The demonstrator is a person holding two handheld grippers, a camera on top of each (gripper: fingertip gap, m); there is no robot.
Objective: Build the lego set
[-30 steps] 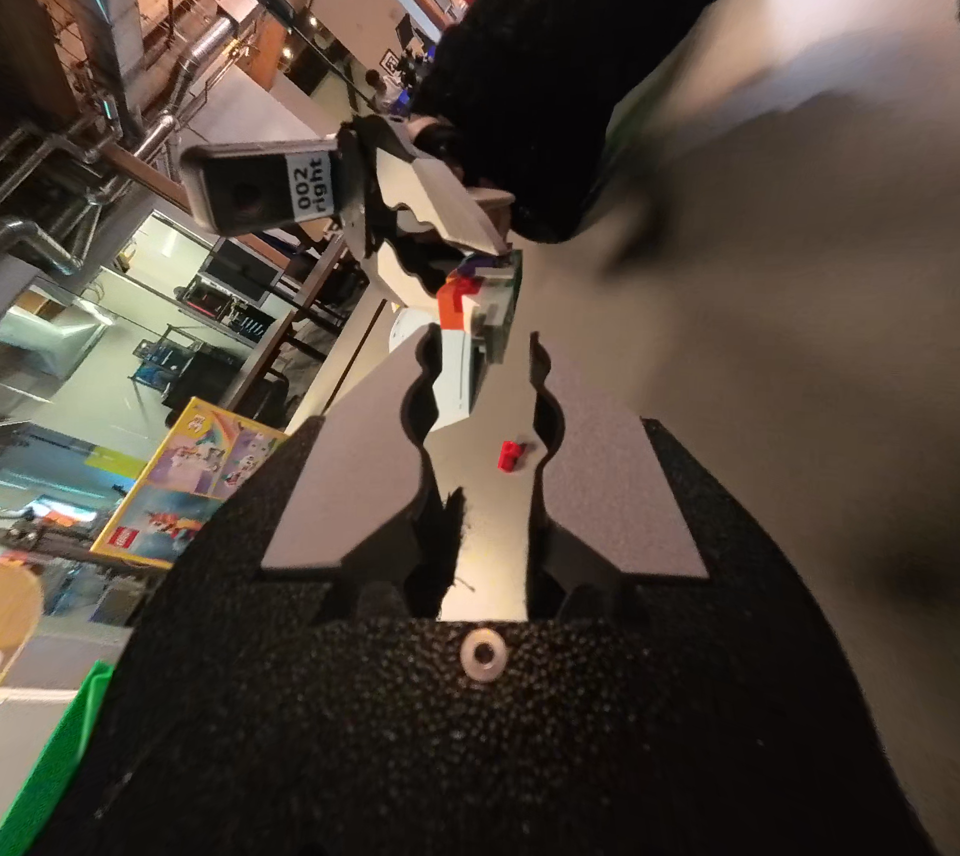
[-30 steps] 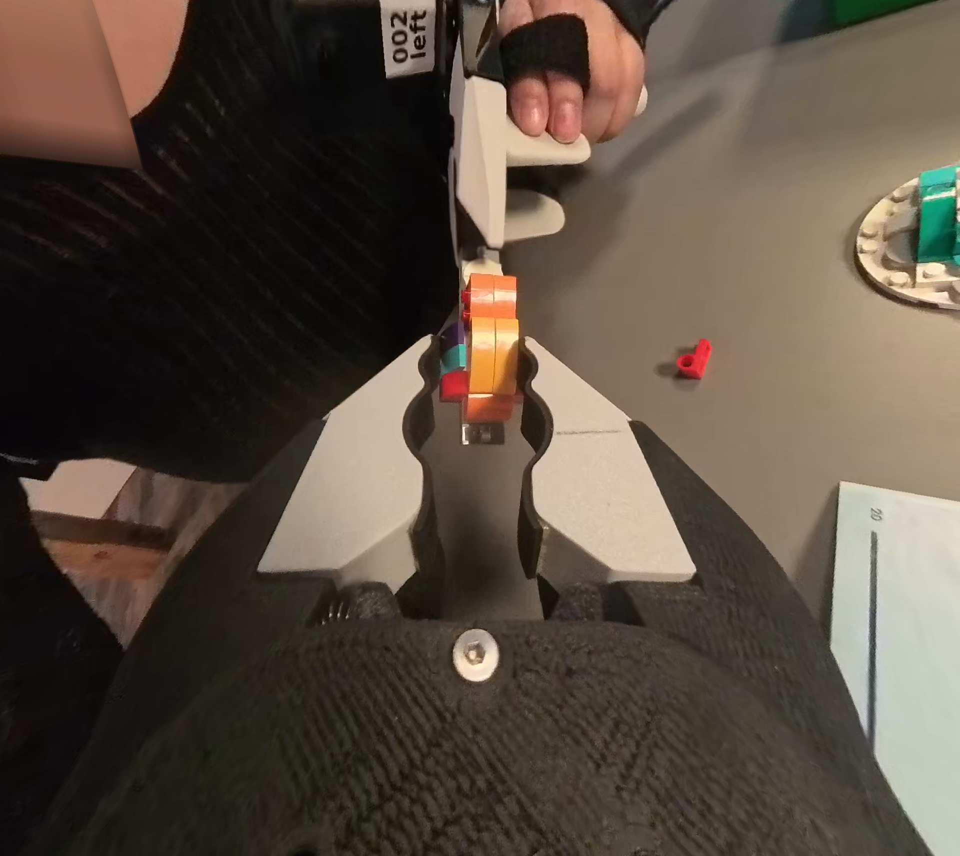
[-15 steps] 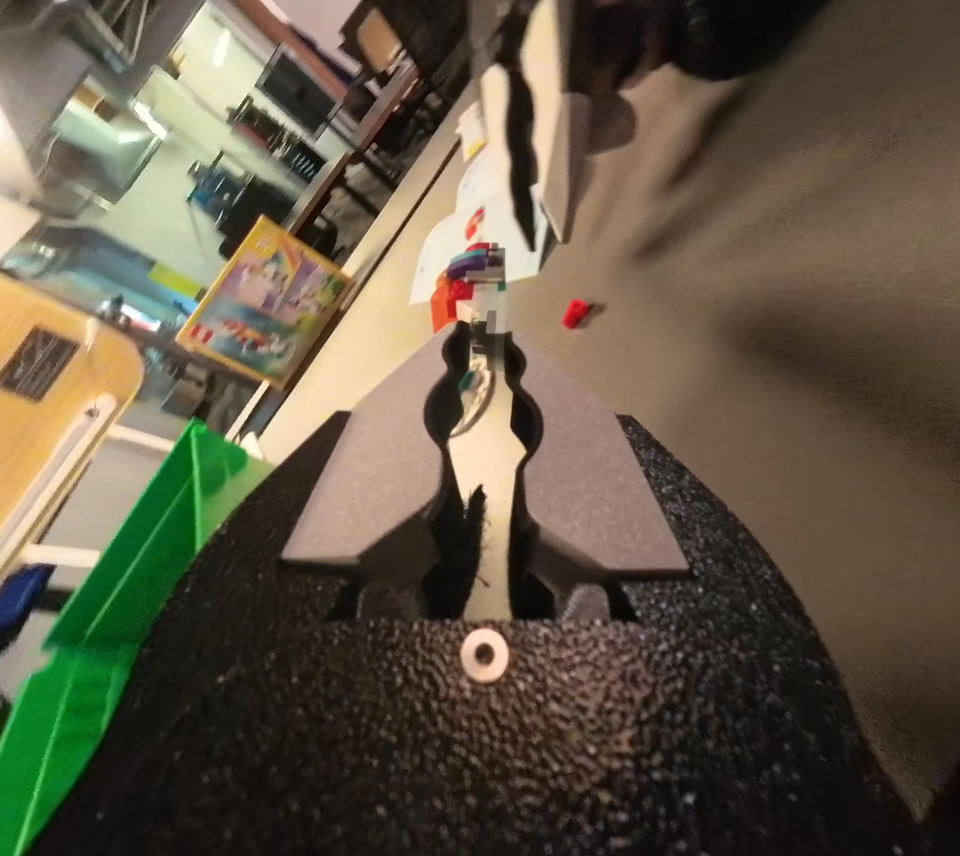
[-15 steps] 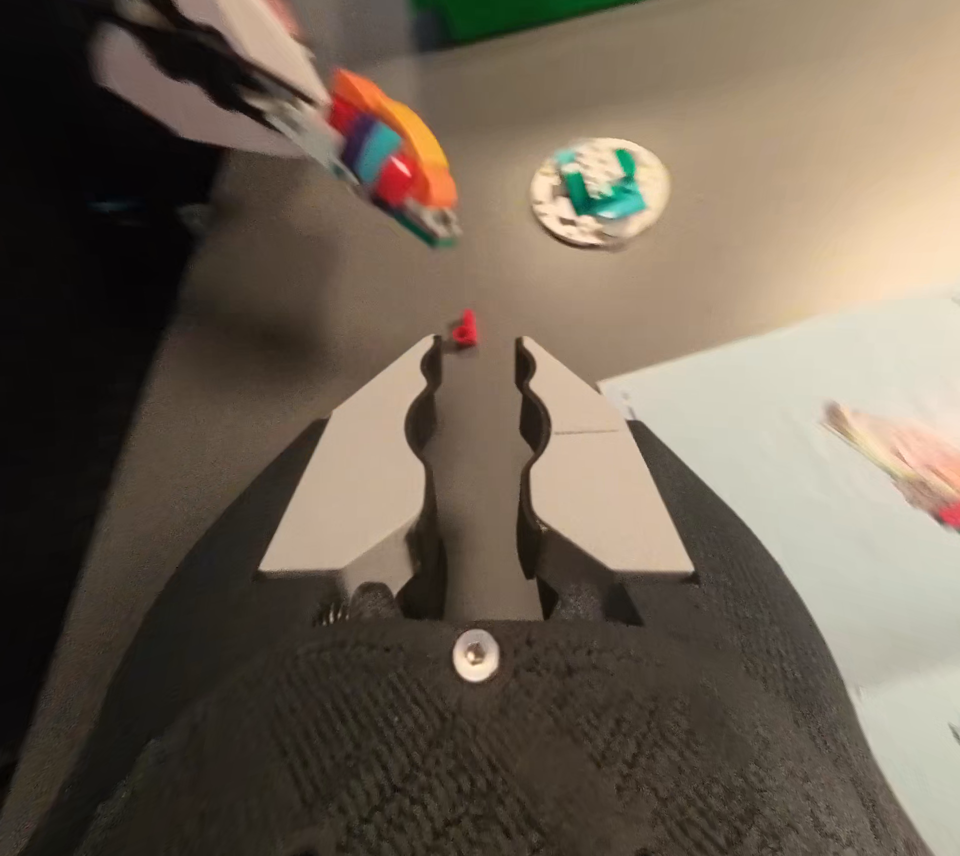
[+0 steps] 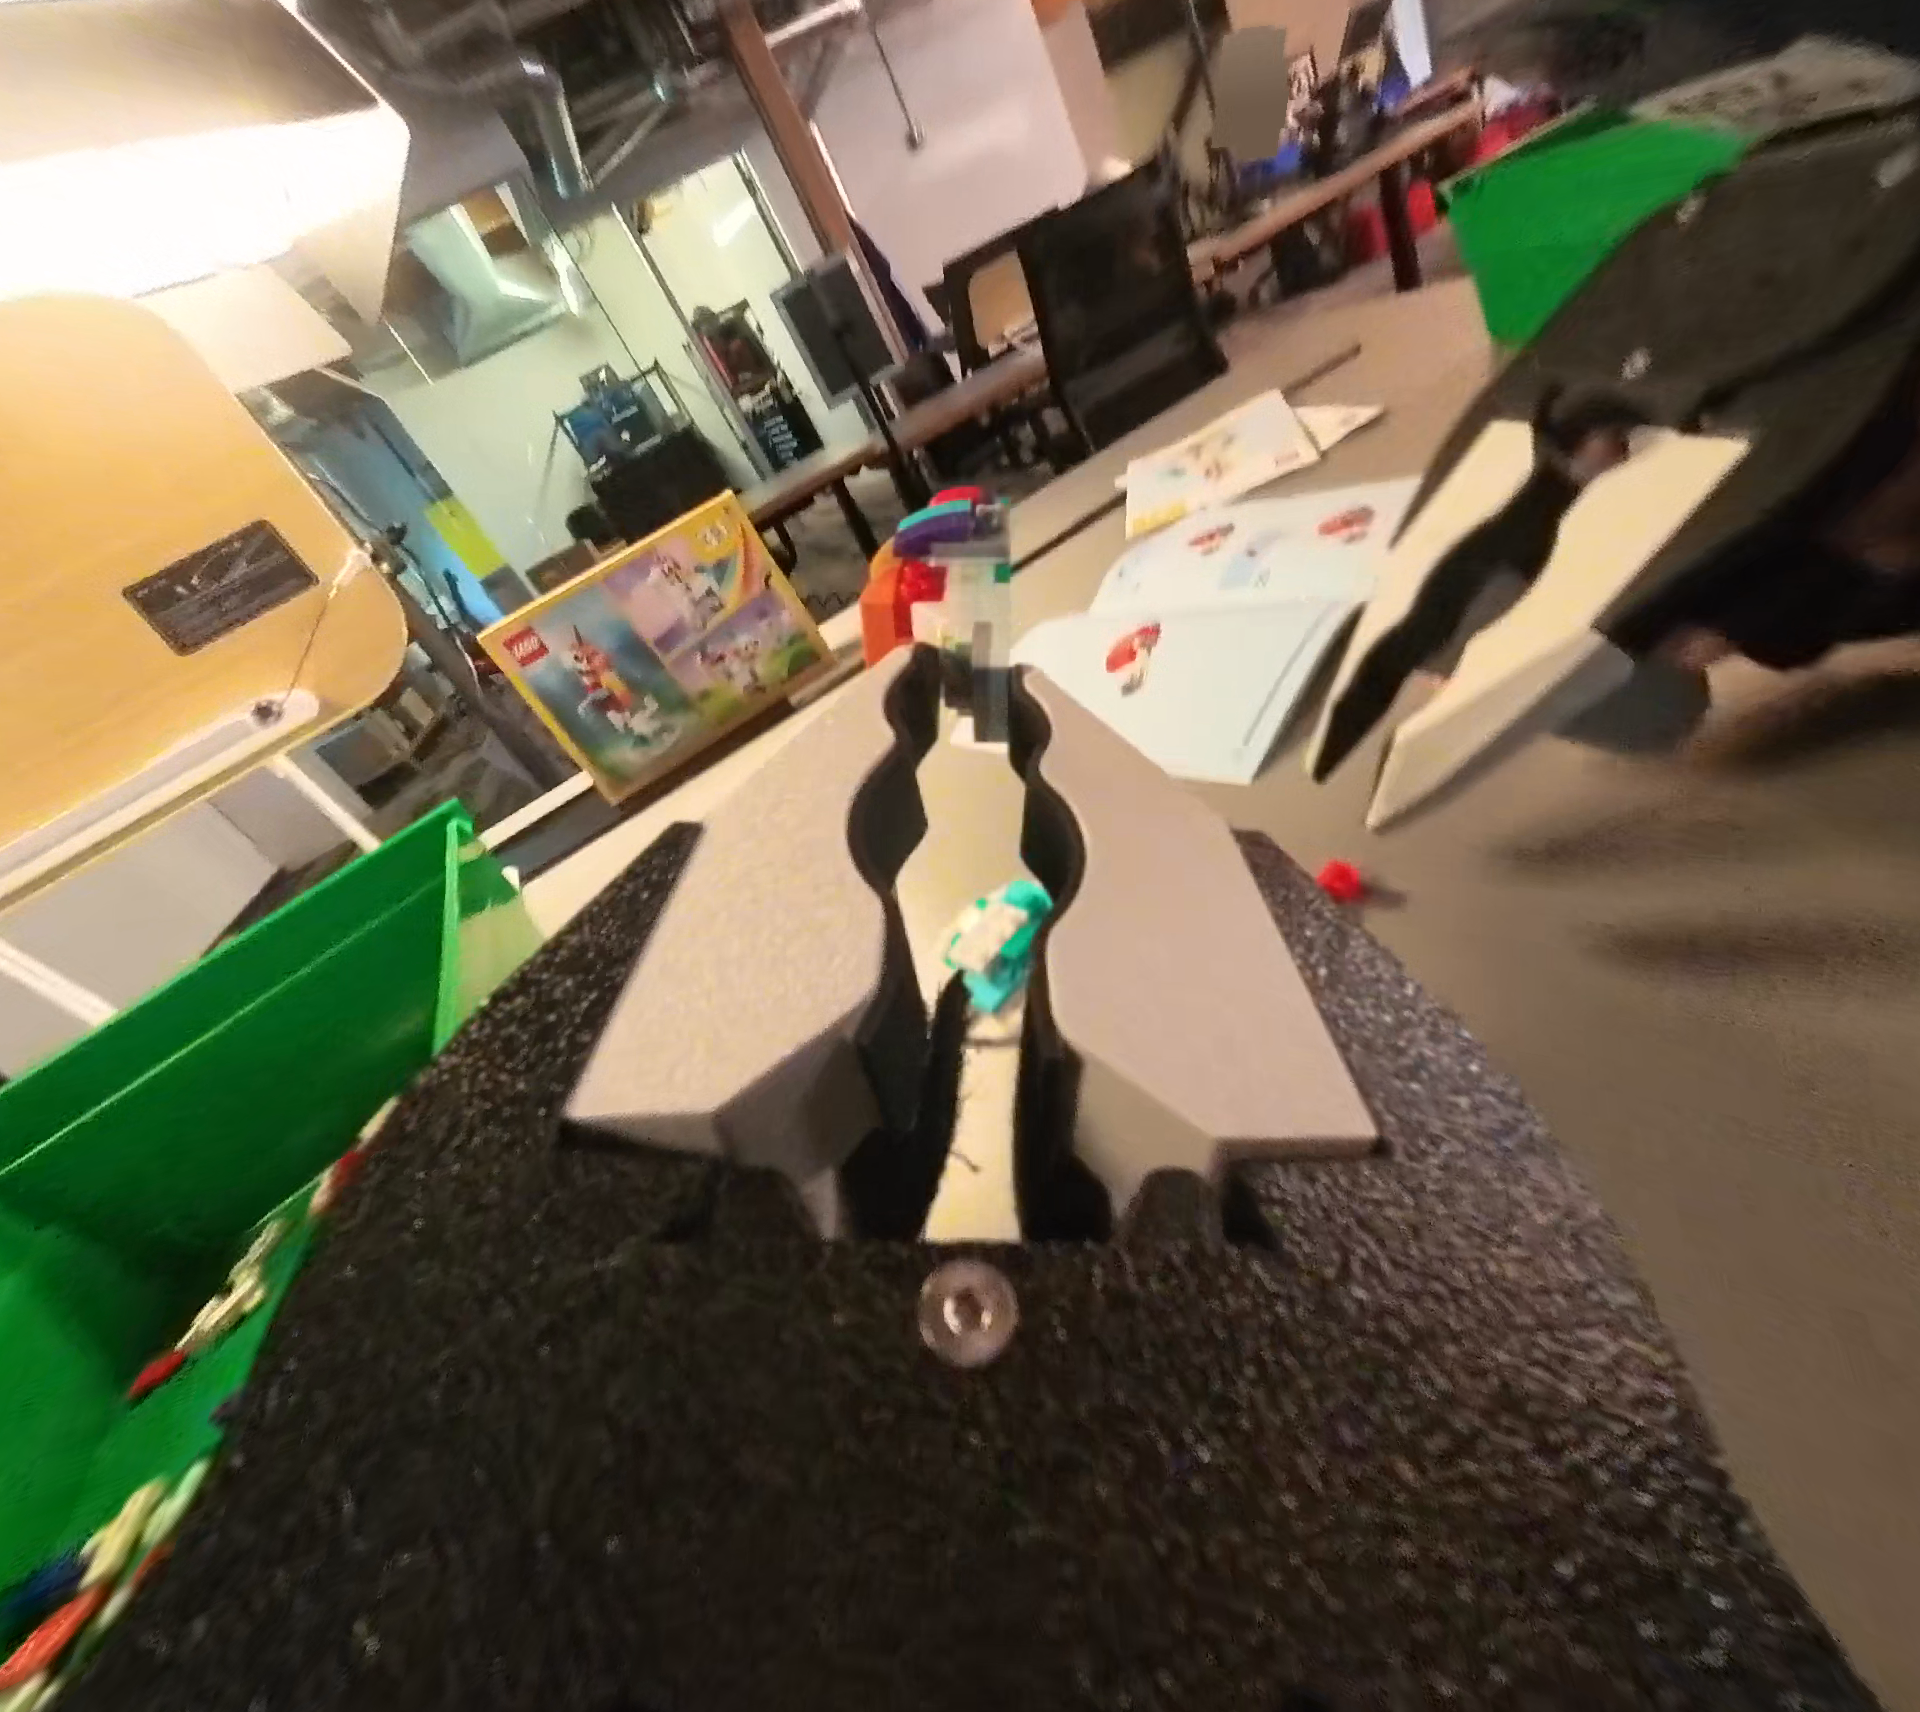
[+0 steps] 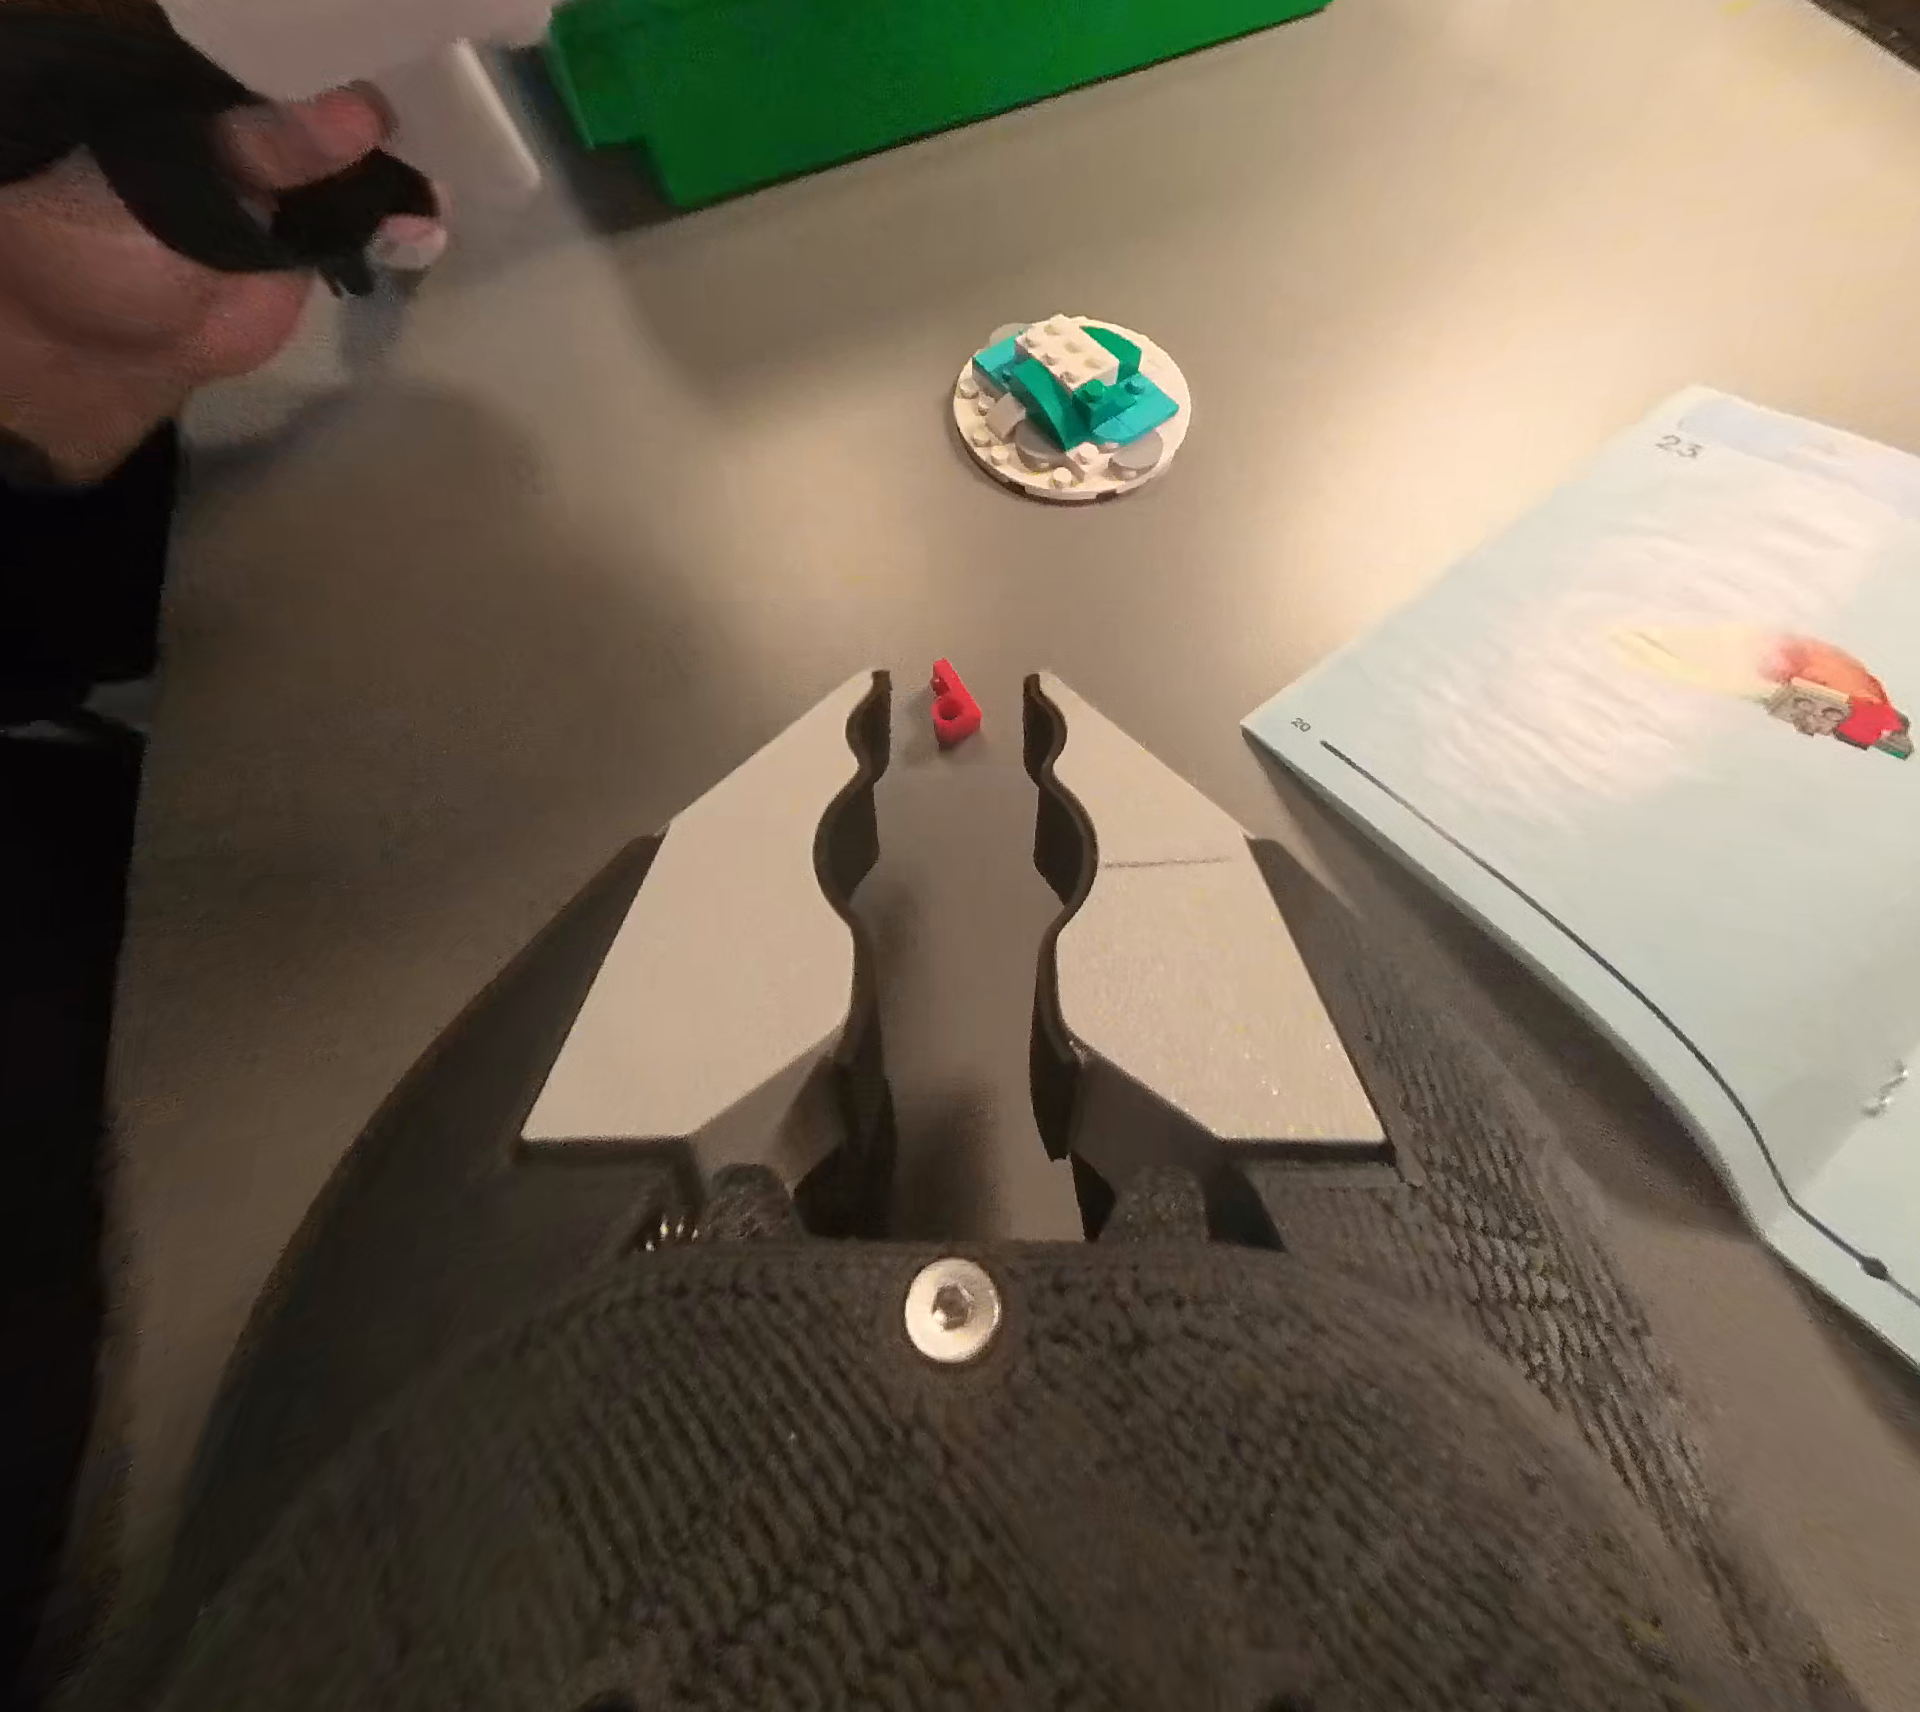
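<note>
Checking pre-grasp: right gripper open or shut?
Open. In the right wrist view the right gripper shows a clear gap between its fingers, with the small red piece lying between the tips, untouched.

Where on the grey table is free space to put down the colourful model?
Free: the bare stretch between the round white base and the green bin, and the table left of the small red piece. Crowded: the right side, under the open booklet; the right claw hovers around the red piece.
</note>
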